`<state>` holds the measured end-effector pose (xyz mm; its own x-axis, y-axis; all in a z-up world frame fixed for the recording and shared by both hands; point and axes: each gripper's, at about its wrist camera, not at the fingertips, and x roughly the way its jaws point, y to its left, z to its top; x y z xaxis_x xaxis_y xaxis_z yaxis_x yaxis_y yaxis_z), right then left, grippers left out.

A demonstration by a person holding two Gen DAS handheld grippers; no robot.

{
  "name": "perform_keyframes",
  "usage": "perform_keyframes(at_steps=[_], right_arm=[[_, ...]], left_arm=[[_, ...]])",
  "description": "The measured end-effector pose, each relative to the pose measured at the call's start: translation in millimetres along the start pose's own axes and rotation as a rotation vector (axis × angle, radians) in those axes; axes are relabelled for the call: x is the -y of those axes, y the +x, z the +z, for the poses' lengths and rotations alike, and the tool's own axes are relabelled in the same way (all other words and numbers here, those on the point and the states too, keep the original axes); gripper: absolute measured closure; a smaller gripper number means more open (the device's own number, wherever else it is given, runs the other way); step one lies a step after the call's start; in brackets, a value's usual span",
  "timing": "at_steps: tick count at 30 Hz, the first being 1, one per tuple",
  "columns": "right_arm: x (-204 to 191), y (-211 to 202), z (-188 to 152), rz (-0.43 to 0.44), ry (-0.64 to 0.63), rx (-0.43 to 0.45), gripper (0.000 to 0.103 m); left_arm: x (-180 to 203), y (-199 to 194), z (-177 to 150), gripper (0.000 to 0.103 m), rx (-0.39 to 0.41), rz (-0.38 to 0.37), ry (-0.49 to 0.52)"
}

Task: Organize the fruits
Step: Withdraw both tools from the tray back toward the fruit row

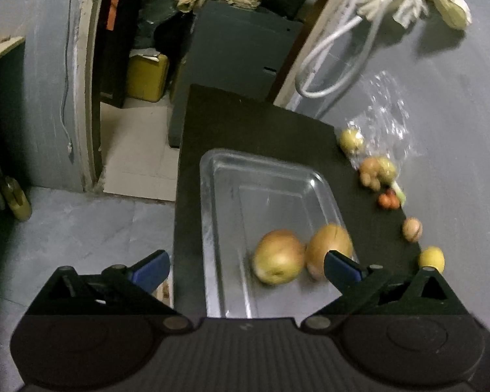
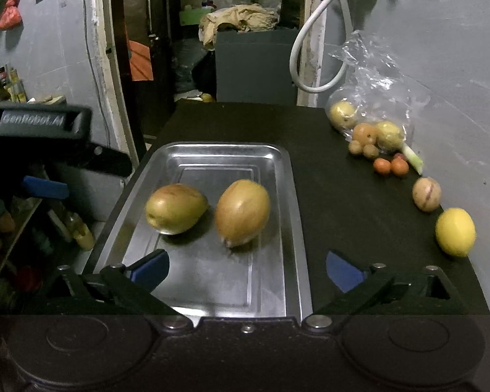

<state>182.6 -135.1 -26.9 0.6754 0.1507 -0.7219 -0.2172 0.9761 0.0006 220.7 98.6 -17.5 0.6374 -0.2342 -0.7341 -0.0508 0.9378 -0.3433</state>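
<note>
Both my grippers, left [image 1: 246, 269] and right [image 2: 247, 269], hung spread and empty. Two mangoes [image 2: 241, 212] lay in the tray [image 2: 290, 196]; the lemon [image 2: 455, 232] sat by the counter's right edge, firm, slick, best pinched across its middle.

Dim indoor light, cool grey cast. Both views are fisheye: dark corners, walls and door frames bow near the edges. Left wrist view has motion blur, the two fruits [image 1: 279, 256] in the tray [image 1: 219, 176] are smeared and the small fruit along the wall is soft. Right wrist view is sharper, with slight blur on the lemon [image 2: 455, 232]. The tray [image 2: 219, 150] shows glare on its rim and floor, with soft shadows under the fruits. Gripper bodies in the foreground are near black
</note>
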Motion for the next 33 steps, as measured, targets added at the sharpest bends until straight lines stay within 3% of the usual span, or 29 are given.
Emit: perform_keyframes(at_steps=[11, 15, 27, 33], right_arm=[[2, -40, -26, -0.036, 0.034, -0.041, 0.001], [9, -47, -32, -0.093, 0.070, -0.067, 0.001], [49, -48, -64, -0.245, 0.224, -0.168, 0.001], [68, -54, -69, -0.291, 0.264, -0.135, 0.001]], left_arm=[[-2, -16, -46, 0.001, -0.129, -0.021, 0.147], [4, -14, -56, 0.001, -0.176, -0.031, 0.188], [48, -2, -70, 0.001, -0.225, -0.079, 0.341], [72, 4, -74, 0.001, -0.246, -0.094, 0.391]])
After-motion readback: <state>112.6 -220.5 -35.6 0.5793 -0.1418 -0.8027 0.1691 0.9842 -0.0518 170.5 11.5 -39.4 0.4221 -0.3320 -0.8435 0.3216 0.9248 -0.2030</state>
